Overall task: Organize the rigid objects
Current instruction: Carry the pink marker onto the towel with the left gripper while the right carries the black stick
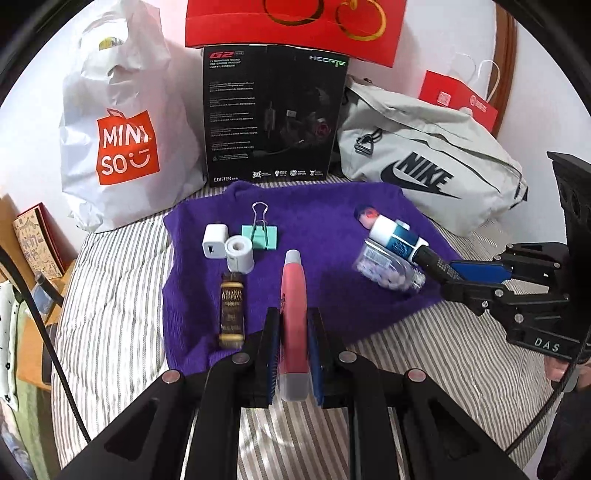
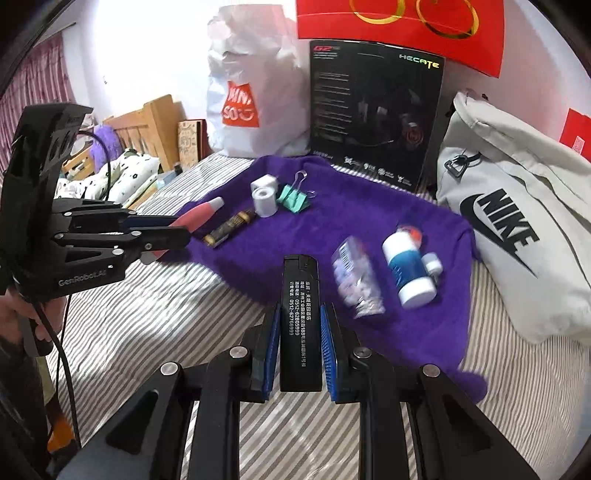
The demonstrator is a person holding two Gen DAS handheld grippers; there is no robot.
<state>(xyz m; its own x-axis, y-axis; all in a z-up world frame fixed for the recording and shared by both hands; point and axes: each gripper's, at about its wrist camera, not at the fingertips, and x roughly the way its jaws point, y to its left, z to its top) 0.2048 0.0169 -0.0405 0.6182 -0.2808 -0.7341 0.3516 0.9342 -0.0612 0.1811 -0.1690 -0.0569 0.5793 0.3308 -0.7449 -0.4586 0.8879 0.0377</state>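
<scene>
My left gripper (image 1: 293, 325) is shut on a pink tube with grey ends (image 1: 293, 306), lifted over the near edge of a purple cloth (image 1: 332, 295). My right gripper (image 2: 300, 317) is shut on a flat black bar with white print (image 2: 300, 302), also raised above that purple cloth (image 2: 351, 206). On the cloth lie a white USB charger (image 1: 213, 240), a white tape roll (image 1: 240, 253), a mint binder clip (image 1: 260, 230), a dark brown-and-gold tube (image 1: 232, 314), a blue-and-white bottle (image 1: 395, 236) and a clear bag of pale pieces (image 1: 388, 269). From the right wrist view the left gripper (image 2: 173, 227) shows at the left.
The cloth lies on a striped bed sheet (image 1: 110, 314). Behind it stand a white Miniso bag (image 1: 125, 122), a black headset box (image 1: 273, 114) and a grey Nike bag (image 1: 432, 162). A red box (image 1: 295, 22) rests on the headset box. A wooden headboard (image 2: 147, 125) is at left.
</scene>
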